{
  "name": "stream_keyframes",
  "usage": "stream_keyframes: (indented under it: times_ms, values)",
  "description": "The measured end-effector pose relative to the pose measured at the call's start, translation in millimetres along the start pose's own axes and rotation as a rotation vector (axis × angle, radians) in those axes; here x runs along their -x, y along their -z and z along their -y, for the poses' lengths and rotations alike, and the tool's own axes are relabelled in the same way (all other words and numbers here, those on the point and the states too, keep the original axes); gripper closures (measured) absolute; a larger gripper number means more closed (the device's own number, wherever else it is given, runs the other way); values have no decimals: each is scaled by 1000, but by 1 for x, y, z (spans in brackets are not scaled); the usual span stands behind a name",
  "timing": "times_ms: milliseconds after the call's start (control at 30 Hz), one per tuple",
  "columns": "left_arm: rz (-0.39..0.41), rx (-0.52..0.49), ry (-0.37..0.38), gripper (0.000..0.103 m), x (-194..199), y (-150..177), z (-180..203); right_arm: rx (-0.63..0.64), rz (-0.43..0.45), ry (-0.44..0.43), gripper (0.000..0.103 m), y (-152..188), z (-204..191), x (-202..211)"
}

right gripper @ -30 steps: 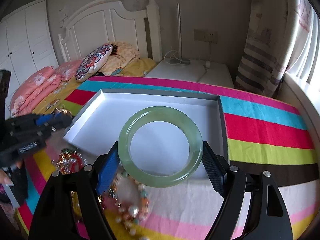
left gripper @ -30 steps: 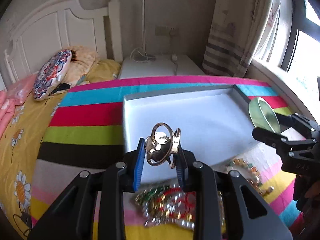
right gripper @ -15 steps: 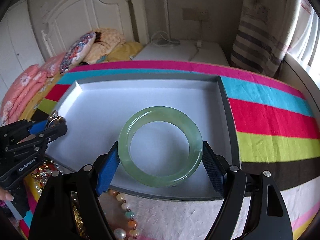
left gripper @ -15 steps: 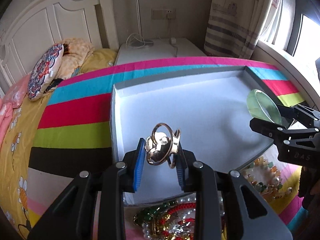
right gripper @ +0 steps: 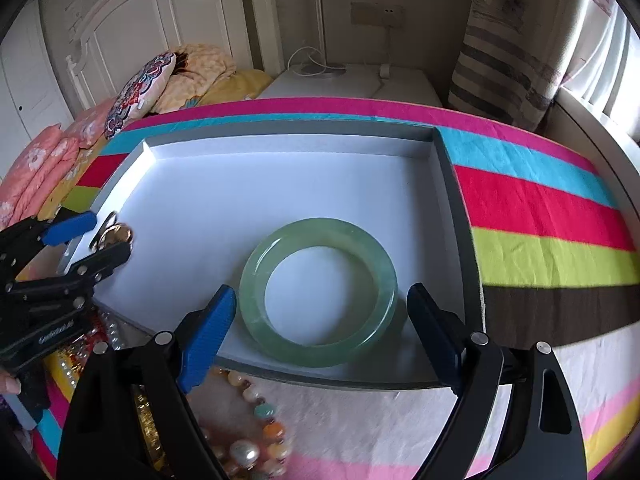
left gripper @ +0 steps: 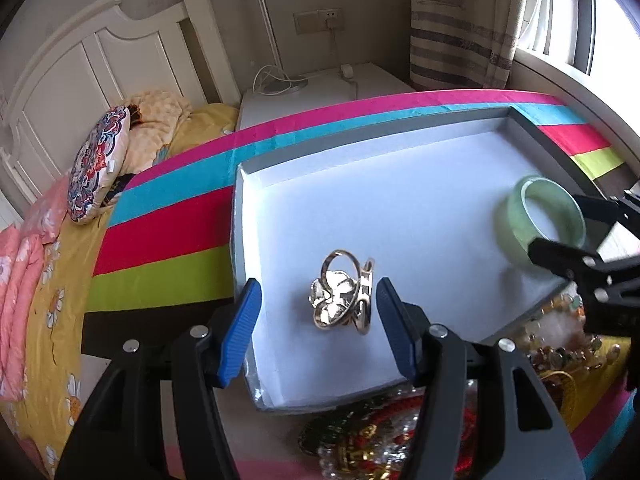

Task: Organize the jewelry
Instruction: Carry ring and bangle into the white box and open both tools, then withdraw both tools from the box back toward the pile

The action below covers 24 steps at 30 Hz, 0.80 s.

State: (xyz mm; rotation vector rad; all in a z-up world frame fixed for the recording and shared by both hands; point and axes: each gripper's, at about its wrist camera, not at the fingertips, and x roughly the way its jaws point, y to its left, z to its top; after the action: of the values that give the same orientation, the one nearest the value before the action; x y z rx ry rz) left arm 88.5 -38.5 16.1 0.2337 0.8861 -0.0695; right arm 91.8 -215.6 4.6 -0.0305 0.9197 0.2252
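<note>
A grey tray with a white floor (left gripper: 400,200) (right gripper: 280,184) lies on the striped bedspread. A gold flower-shaped ring (left gripper: 342,298) rests on the tray floor near its front left; it also shows in the right wrist view (right gripper: 112,234). My left gripper (left gripper: 318,322) is open, its blue pads on either side of the ring and clear of it. A pale green jade bangle (right gripper: 318,292) (left gripper: 540,220) lies flat in the tray's front right. My right gripper (right gripper: 320,332) is open, with gaps between the pads and the bangle.
A heap of bead necklaces and red and gold jewelry (left gripper: 384,436) (right gripper: 248,440) lies in front of the tray. Pillows (left gripper: 96,164) and a white headboard (left gripper: 80,72) are at the back left. A white nightstand (right gripper: 352,80) and a window are behind.
Both grippers moved forward over the tray and lowered. Each opened: the ring and the bangle, held before, now lie on the tray floor.
</note>
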Motion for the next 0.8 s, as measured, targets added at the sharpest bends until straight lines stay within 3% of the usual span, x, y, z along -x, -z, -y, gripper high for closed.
stream_keyframes:
  times_ms: [200,333,467,633,800]
  values:
    - [8,-6,-11,39,7,11,2,-5,9,-9,18,13,-8,11]
    - [76,104,71,35,24,19,-12,3,103,-32,18,20,-8,29]
    - [205,227,90,2,65,34,-36,2,190,-69,18,29,-9,59]
    - [201,339,106,2,100,68,-57,45,240,-111,18,49,-17,86]
    - [167,402,133,2,112,113,-55,92,233,-127,23,69,-31,90]
